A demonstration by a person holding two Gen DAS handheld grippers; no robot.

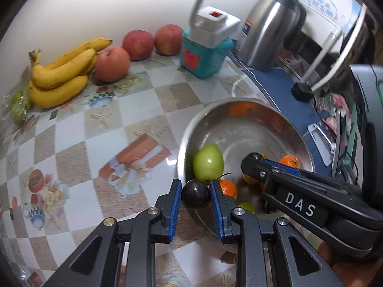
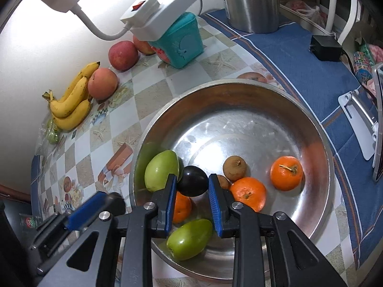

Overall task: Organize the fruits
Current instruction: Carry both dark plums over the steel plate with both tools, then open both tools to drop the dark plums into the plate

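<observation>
My left gripper [image 1: 195,197] is shut on a dark plum [image 1: 195,196] at the near rim of the steel bowl [image 1: 270,112]. My right gripper [image 2: 192,186] is shut on a second dark plum [image 2: 192,183] inside the same bowl [image 2: 320,138]. The bowl holds green fruits [image 2: 162,171] [image 2: 189,239], oranges [image 2: 286,172] [image 2: 249,192] and small brown fruits [image 2: 234,167]. Bananas [image 1: 62,74] and three apples [image 1: 137,45] lie along the wall. The right gripper's fingers [image 1: 268,169] reach into the bowl in the left wrist view.
A teal box [image 1: 203,55] with a white power strip [image 1: 215,26] on top stands by the apples. A steel kettle [image 1: 270,24] stands behind on the blue cloth [image 2: 299,55]. A bag of green fruit [image 1: 18,105] lies at the far left.
</observation>
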